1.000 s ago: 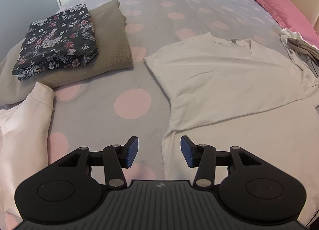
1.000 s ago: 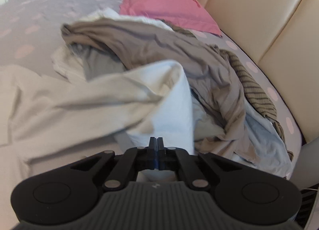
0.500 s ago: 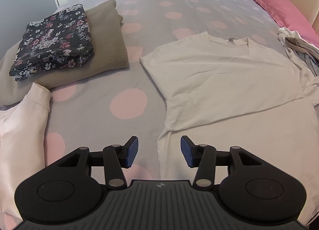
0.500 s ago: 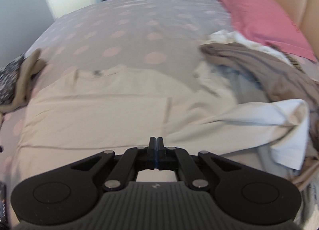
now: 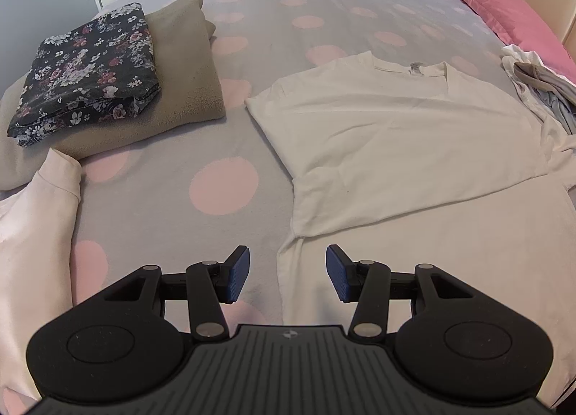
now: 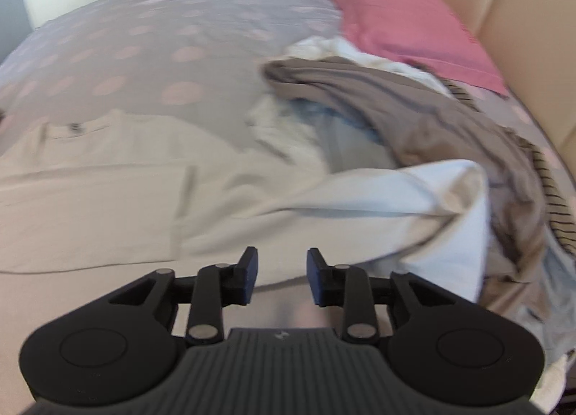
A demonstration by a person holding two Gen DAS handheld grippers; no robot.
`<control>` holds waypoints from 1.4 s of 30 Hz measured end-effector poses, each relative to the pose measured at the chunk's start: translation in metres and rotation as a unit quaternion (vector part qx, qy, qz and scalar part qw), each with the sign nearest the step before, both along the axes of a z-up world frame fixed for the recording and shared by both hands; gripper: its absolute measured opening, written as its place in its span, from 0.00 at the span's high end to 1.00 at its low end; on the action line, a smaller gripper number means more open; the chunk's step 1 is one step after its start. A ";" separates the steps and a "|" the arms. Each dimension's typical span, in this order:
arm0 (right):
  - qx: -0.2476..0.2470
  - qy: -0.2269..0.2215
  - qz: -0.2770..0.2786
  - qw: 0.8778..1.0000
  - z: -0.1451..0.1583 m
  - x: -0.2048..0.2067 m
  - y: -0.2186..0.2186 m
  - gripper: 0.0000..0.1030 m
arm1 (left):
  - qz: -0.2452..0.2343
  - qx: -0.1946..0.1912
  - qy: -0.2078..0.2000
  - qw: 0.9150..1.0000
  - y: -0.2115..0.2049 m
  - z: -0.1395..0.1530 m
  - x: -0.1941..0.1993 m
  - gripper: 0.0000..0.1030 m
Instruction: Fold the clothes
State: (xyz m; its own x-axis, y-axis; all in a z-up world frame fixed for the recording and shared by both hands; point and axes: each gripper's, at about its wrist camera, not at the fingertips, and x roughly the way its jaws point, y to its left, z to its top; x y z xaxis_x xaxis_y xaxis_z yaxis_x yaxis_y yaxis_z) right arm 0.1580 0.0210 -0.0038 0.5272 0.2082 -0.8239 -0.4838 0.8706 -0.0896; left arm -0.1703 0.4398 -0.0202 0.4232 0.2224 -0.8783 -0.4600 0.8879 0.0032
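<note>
Lying flat: cream cotton T-shirt (image 5: 388, 134) on grey pink-dotted bedspread (image 5: 223, 220)
Left gripper (image 5: 287, 274): jaws apart, holding nothing
Right gripper (image 6: 281, 277): jaws opening, nothing between them

a white t-shirt (image 5: 388, 134) lies flat on the bed, left sleeve folded in, right sleeve rumpled.

Grey bedspread (image 5: 172, 220) with pink dots; white T-shirt (image 5: 396, 134); dark floral folded garment (image 5: 86, 69) on a tan blanket (image 5: 187, 66); pink pillow (image 6: 403, 19); beige headboard (image 6: 522, 19); grey-brown garment (image 6: 414, 98).
</note>
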 end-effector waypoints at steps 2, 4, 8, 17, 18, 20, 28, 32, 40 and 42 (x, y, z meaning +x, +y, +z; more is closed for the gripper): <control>-0.019 -0.024 -0.019 0.999 -0.001 0.010 -0.013 0.57 | -0.001 -0.001 0.003 1.000 0.000 -0.002 0.002 0.56; -0.037 -0.047 -0.037 0.997 -0.003 0.020 -0.025 0.57 | -0.003 -0.001 0.007 1.000 -0.001 -0.005 0.005 0.56; -0.032 -0.058 -0.099 0.993 -0.003 0.044 -0.052 0.53 | -0.007 -0.003 0.014 1.000 -0.003 -0.010 0.012 0.56; -0.062 -0.047 -0.169 0.982 -0.041 0.080 -0.076 0.50 | -0.012 -0.006 0.027 1.000 -0.006 -0.019 0.023 0.56; -0.065 -0.046 -0.174 0.982 -0.046 0.083 -0.076 0.54 | -0.013 -0.006 0.030 0.999 -0.006 -0.020 0.024 0.56; -0.073 -0.043 -0.175 0.981 -0.050 0.087 -0.076 0.85 | -0.014 -0.006 0.033 0.999 -0.007 -0.022 0.026 0.56; -0.020 -0.037 -0.112 0.993 -0.015 0.056 -0.043 0.97 | -0.019 -0.015 0.018 1.000 -0.007 -0.013 0.030 0.56; 0.048 -0.031 -0.009 0.998 0.029 0.010 0.002 0.97 | -0.019 -0.014 0.002 1.000 -0.007 -0.002 0.031 0.56; 0.128 0.050 0.182 0.974 0.063 -0.065 0.085 0.96 | -0.032 -0.014 -0.007 0.999 -0.014 0.005 0.032 0.56; 0.116 0.066 0.213 0.968 0.056 -0.080 0.104 0.96 | -0.038 -0.011 -0.005 0.999 -0.017 0.005 0.033 0.56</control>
State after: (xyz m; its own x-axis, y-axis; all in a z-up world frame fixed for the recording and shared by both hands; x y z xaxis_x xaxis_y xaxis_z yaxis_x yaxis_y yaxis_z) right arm 0.0779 0.1253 0.0520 0.2455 0.5709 -0.7835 -0.7974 0.5786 0.1717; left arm -0.1374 0.4227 -0.0153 0.4471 0.1707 -0.8780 -0.3919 0.9198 -0.0207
